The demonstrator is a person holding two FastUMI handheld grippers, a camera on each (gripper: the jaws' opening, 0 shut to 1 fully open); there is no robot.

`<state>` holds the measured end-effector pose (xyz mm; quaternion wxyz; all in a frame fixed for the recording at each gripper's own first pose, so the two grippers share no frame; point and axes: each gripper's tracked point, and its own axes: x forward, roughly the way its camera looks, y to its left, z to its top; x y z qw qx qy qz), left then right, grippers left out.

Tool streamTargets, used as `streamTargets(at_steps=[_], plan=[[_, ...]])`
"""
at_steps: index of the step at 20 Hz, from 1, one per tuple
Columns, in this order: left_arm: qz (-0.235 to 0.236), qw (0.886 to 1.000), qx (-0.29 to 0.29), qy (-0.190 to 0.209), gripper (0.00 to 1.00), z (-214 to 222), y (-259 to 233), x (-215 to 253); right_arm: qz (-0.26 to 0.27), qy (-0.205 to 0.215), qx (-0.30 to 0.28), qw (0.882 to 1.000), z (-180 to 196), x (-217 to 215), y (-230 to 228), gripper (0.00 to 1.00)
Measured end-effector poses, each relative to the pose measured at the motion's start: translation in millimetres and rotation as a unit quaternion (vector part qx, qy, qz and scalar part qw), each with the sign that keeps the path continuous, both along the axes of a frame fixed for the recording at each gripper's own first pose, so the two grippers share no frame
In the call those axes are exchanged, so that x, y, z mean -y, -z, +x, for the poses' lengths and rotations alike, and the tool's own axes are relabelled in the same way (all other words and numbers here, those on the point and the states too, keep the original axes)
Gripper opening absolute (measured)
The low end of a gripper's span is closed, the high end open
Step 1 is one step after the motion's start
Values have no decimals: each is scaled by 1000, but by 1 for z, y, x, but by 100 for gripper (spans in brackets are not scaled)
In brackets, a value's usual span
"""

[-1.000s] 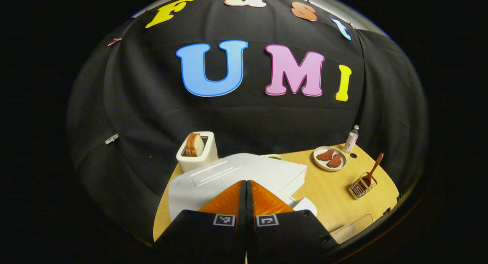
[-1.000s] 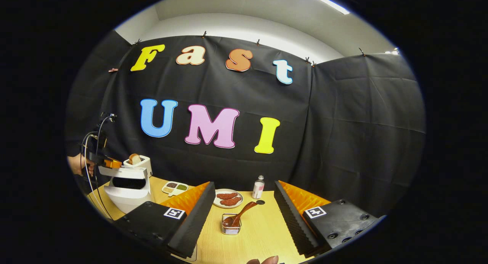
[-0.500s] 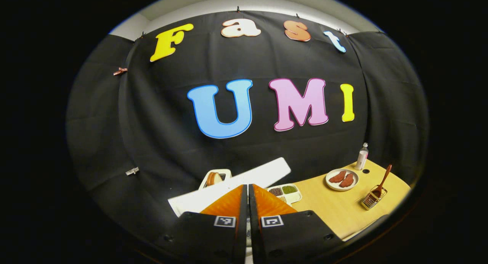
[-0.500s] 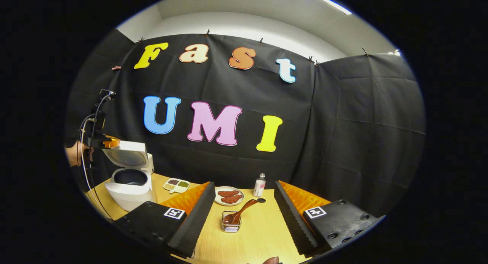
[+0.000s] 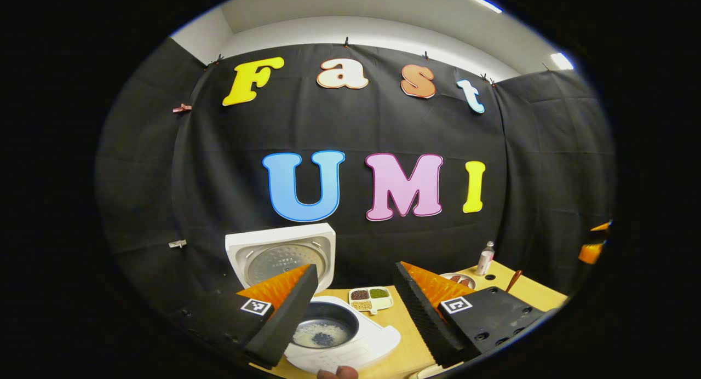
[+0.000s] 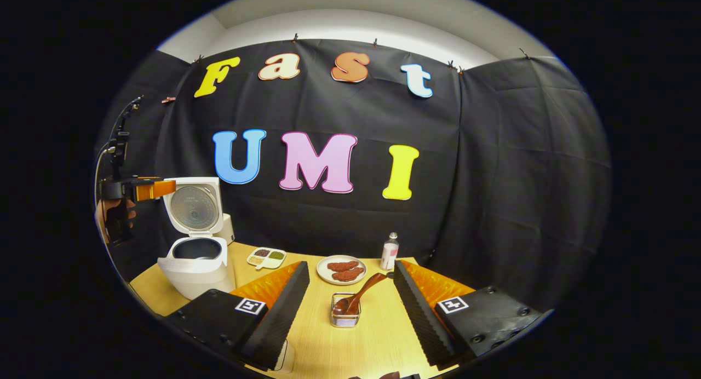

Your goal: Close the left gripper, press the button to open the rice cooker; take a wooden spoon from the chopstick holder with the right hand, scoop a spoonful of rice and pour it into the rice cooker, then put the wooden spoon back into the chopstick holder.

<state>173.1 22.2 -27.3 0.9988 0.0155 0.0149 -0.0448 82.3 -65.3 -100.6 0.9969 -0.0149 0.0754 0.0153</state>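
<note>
The white rice cooker stands open at the table's left, its lid upright. In the left gripper view its pot holds some rice just below my fingers. My left gripper is open and empty above the cooker; the right gripper view shows it beside the lid, held by a hand. The wooden spoon leans in the wire chopstick holder. My right gripper is open, with the holder just ahead between its fingers, apart from them.
A divided dish of grains lies right of the cooker. A plate with meat pieces and a small bottle stand behind the holder. The wooden table has bare room in front of the holder.
The left gripper has lifted and drawn back from the cooker and opened. The lid has swung from partly raised to fully upright. The right gripper has edged a little toward the holder.
</note>
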Motion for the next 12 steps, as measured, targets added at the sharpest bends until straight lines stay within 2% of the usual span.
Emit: streamTargets(at_steps=[2, 7, 12], plan=[[-11, 1000, 3, -10, 96, -18, 3, 10, 25, -14, -16, 999, 12, 2, 18, 98], [-14, 999, -5, -45, 96, -57, 26, 28, 81, -13, -45, 996, 54, 22, 67, 99], [-7, 997, -20, -77, 96, -86, 58, 38, 106, -13, -91, 990, 99, 37, 138, 98]])
